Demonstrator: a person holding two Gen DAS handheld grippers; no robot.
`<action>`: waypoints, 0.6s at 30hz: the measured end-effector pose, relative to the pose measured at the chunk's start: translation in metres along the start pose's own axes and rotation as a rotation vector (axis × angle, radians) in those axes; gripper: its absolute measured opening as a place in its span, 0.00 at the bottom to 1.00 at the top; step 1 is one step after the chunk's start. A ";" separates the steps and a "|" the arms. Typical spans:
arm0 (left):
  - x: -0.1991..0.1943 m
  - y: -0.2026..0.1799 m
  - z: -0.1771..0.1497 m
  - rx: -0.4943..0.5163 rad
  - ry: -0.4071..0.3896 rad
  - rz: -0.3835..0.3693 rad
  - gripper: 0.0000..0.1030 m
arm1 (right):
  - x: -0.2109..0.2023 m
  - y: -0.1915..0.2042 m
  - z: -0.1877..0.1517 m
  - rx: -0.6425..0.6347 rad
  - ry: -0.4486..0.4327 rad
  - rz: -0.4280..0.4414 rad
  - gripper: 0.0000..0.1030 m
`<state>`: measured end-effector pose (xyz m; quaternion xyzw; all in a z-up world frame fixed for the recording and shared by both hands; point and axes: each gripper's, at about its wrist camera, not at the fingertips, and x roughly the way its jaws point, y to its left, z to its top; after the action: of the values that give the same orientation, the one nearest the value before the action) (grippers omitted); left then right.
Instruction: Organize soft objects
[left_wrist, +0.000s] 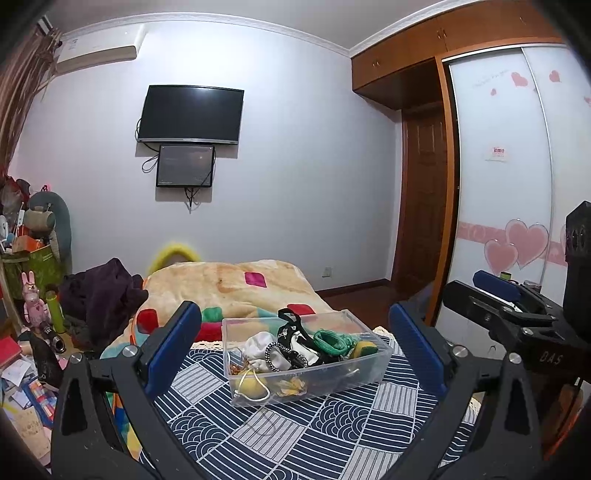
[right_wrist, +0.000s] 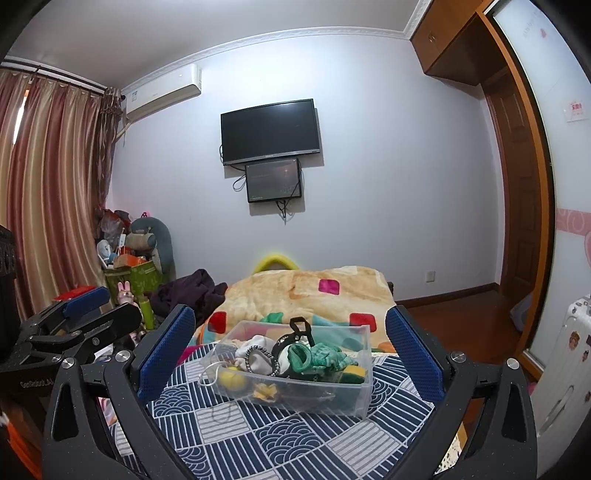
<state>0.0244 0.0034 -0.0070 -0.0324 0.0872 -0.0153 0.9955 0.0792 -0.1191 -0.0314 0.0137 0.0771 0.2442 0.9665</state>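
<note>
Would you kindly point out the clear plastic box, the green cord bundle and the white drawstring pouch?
clear plastic box (left_wrist: 332, 382): left wrist view, on its front wall.
green cord bundle (left_wrist: 330, 340): left wrist view, on the coiled loops.
white drawstring pouch (left_wrist: 258, 346): left wrist view, on the pouch's body.

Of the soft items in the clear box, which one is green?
The coiled green cord, toward the right side of the clear plastic box; the drawstring pouch beside it is white and the ball yellow.
</note>
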 end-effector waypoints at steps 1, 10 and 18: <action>0.000 0.000 0.000 0.000 0.001 -0.001 1.00 | 0.000 0.000 0.000 0.000 0.000 0.000 1.00; 0.001 0.000 0.000 -0.004 0.008 0.000 1.00 | 0.000 -0.001 0.000 0.001 0.000 0.000 1.00; 0.003 0.001 -0.001 -0.007 0.012 -0.003 1.00 | 0.000 0.000 0.000 0.001 0.001 0.000 1.00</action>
<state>0.0276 0.0045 -0.0085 -0.0358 0.0931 -0.0164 0.9949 0.0793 -0.1195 -0.0314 0.0141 0.0775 0.2443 0.9665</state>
